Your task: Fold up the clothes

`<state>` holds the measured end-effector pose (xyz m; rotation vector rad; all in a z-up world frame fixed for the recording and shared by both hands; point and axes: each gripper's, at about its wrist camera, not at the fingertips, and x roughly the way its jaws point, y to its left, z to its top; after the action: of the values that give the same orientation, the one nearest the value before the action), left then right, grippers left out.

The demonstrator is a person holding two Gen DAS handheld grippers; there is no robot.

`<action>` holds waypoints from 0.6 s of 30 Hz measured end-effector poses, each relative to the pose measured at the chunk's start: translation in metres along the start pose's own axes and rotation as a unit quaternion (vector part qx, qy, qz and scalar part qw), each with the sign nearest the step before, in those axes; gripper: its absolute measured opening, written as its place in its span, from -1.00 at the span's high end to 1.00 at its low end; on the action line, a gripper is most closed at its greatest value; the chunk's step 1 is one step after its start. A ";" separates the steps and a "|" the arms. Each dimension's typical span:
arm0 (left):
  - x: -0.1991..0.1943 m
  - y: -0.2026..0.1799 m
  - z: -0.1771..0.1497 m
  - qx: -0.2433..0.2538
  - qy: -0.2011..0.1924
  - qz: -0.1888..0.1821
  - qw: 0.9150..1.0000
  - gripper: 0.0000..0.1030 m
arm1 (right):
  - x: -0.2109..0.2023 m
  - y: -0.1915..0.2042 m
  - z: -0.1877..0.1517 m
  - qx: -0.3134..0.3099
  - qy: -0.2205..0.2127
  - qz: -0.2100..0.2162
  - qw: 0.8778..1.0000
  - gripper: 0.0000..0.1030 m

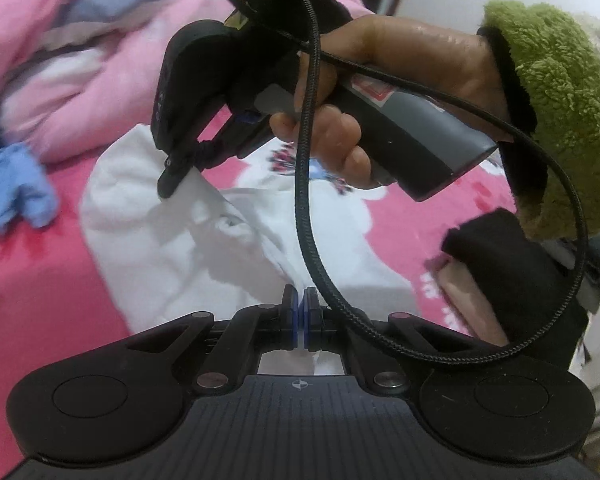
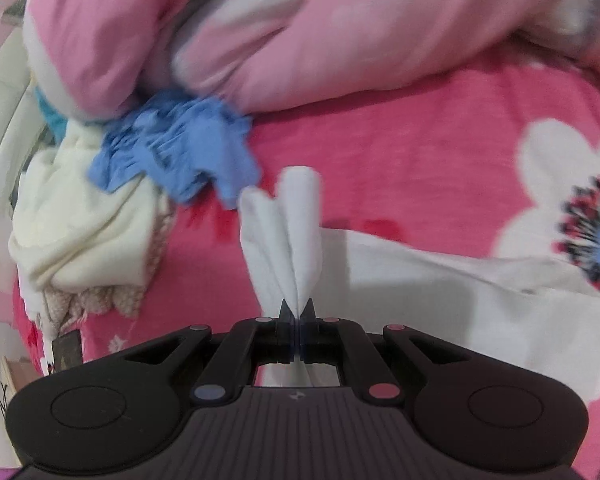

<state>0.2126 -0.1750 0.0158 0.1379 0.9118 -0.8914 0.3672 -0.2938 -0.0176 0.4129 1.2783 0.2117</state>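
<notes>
A white garment [image 1: 160, 240] lies spread on a pink flowered bedsheet [image 1: 40, 280]. My left gripper [image 1: 300, 312] sits at the bottom of the left wrist view with its jaws together on an edge of that garment. A person's hand [image 1: 400, 60] in a green fleece sleeve [image 1: 560, 100] holds my right gripper [image 1: 170, 176], whose tips pinch another part of the white cloth. In the right wrist view the right gripper [image 2: 298, 314] is shut on a bunched fold of the white garment [image 2: 296, 240] that sticks up past its tips. The rest of the garment [image 2: 440, 280] trails to the right.
A pink quilt [image 2: 340, 40] is heaped along the far side of the bed. A crumpled blue cloth [image 2: 180, 156] and a cream cloth [image 2: 80, 232] lie at the left. A black cable [image 1: 304, 160] loops from the right gripper across the left wrist view.
</notes>
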 end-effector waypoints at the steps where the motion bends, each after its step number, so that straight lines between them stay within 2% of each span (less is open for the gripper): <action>1: 0.007 -0.007 0.002 0.005 0.004 -0.004 1.000 1.00 | -0.004 -0.013 -0.003 0.007 -0.005 -0.001 1.000 0.98; 11: 0.070 -0.064 0.011 0.056 0.050 -0.040 0.996 1.00 | -0.028 -0.135 -0.019 0.078 -0.025 -0.010 0.997 0.98; 18: 0.091 -0.083 0.017 0.075 0.069 -0.053 0.993 1.00 | -0.036 -0.178 -0.019 0.097 -0.031 -0.001 0.995 0.98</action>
<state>0.1905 -0.2922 -0.0197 0.2855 0.9880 -1.0599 0.3255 -0.4654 -0.0634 0.5805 1.2434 0.0721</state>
